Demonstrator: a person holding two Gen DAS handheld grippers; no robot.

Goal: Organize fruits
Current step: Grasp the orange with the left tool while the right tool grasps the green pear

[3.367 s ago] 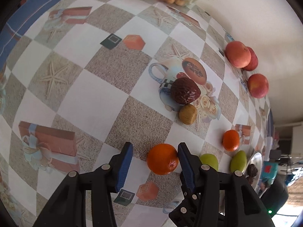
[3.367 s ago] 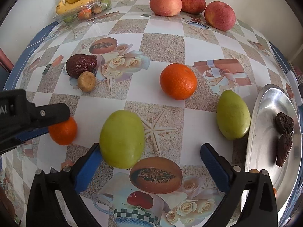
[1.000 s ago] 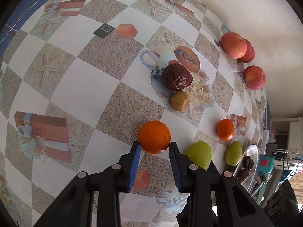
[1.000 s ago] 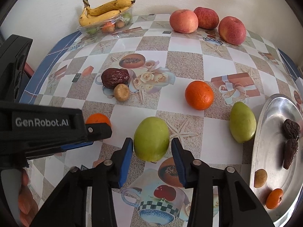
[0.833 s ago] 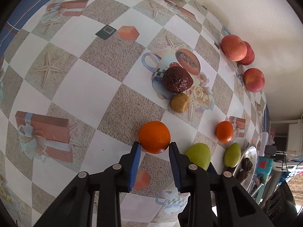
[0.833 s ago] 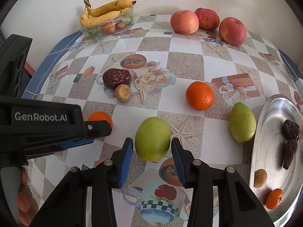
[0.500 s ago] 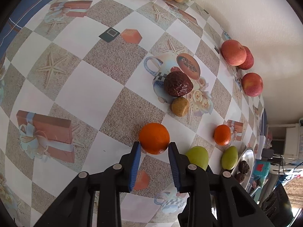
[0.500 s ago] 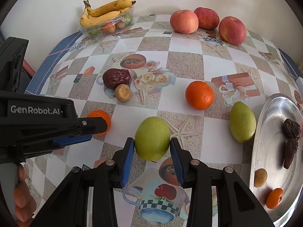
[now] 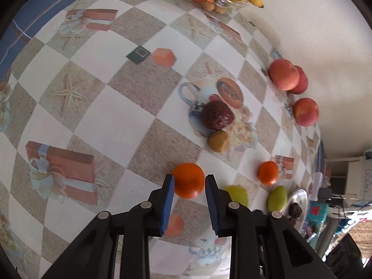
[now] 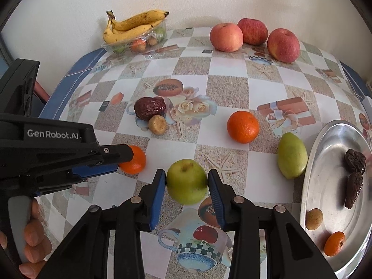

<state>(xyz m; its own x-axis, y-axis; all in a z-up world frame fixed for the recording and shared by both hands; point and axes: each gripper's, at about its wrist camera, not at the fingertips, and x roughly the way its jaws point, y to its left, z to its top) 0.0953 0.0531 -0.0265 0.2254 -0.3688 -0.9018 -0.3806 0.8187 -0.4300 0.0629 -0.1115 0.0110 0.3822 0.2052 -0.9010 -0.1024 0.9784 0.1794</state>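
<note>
My left gripper (image 9: pixel 188 179) is shut on a small orange (image 9: pixel 188 183) and holds it just above the patterned tablecloth; the orange also shows in the right wrist view (image 10: pixel 133 160). My right gripper (image 10: pixel 187 180) is shut on a green apple (image 10: pixel 186 181), raised off the cloth. A second orange (image 10: pixel 243 126) and a green mango (image 10: pixel 291 154) lie to the right. A steel plate (image 10: pixel 325 153) at the right edge holds two dates, a small brown fruit and a tiny orange.
Three red apples (image 10: pixel 253 34) stand at the back by the wall. A clear tray with bananas (image 10: pixel 134 26) sits at the back left. A large date (image 10: pixel 150 108) and a small brown fruit (image 10: pixel 157 124) lie mid-table. The table's blue edge (image 10: pixel 69 74) runs along the left.
Both grippers closed from open onto their fruits 3.4 s ago. Over the last second both have lifted and pulled back with the orange and the green apple.
</note>
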